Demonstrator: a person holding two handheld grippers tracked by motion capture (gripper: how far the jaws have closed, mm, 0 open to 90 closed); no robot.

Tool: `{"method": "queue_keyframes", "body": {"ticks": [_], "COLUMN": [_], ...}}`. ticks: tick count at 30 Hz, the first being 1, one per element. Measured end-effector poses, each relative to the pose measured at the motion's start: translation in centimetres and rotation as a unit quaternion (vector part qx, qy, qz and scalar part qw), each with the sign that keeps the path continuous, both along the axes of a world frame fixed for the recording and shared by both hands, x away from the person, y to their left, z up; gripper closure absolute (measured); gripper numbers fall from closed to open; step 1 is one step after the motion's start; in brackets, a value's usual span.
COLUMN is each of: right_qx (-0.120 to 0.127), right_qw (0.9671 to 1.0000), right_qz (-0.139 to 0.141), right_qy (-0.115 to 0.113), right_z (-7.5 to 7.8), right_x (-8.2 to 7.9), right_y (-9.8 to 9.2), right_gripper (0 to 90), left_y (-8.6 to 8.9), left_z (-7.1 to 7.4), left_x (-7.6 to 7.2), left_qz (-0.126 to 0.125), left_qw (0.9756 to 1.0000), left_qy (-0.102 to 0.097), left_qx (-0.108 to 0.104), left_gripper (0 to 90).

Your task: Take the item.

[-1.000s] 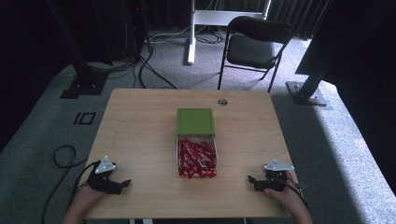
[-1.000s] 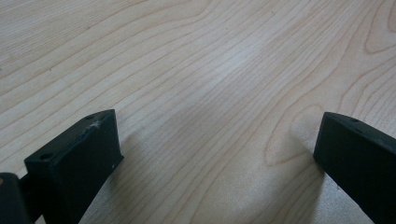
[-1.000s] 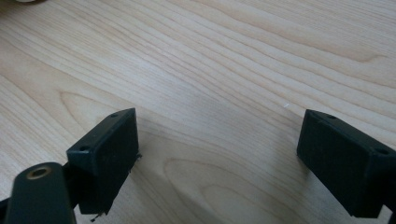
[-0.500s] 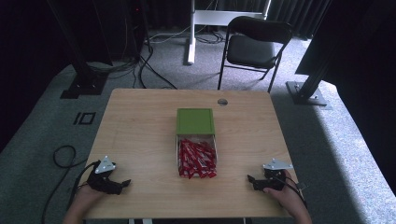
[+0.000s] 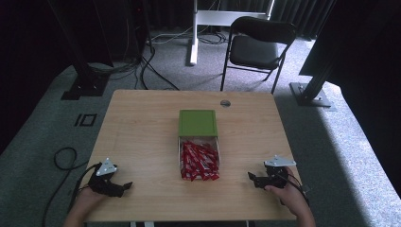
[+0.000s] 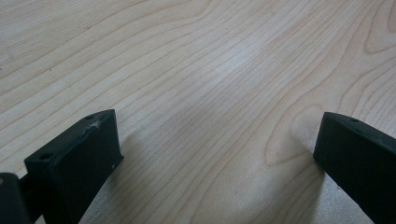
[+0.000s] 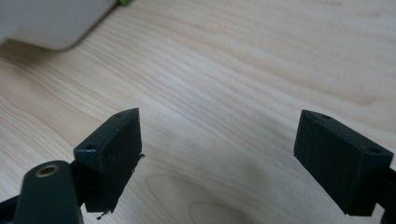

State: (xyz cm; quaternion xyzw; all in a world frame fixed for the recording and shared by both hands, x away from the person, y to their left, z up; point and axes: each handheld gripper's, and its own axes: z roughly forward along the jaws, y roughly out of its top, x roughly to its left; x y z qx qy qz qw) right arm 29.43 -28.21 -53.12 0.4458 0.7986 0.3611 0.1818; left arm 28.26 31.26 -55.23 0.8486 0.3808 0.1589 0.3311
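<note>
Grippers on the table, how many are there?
2. The left gripper rests near the table's front left corner; the right gripper near its front right.

Box at centre of tabletop, long axis running away from person. Lid over far half of box; packets piled in near half. Left tongs on tabletop near front left corner, right tongs near front right corner, both well apart from box. Small round fitting near far edge. Chair on floor behind tabletop.
</note>
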Motion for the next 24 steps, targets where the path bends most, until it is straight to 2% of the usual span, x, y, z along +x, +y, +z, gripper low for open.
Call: {"method": "queue_keyframes", "body": {"ticks": [7, 10, 13, 24], "right_qx": [0.025, 0.041, 0.036, 0.05], "right_qw": [0.9995, 0.9989, 0.9989, 0.997], "right_qz": [0.011, 0.005, 0.007, 0.035], "right_qy": [-0.018, -0.023, -0.029, -0.048], "right_z": [2.0, 2.8, 3.4, 5.8], "right_x": [0.2, 0.4, 0.6, 1.0], "right_y": [1.0, 1.4, 1.9, 4.0], "right_gripper": [14.9, 14.9, 14.9, 15.0], "left_y": [0.0, 0.0, 0.0, 0.0], "left_z": [0.0, 0.0, 0.0, 0.0], "left_x": [0.0, 0.0, 0.0, 0.0], "left_qz": [0.0, 0.0, 0.0, 0.0], "left_qw": [1.0, 1.0, 1.0, 1.0], "left_qy": [0.0, 0.0, 0.0, 0.0], "left_qx": [0.0, 0.0, 0.0, 0.0], "left_gripper": [1.4, 1.4, 1.4, 1.4]}}
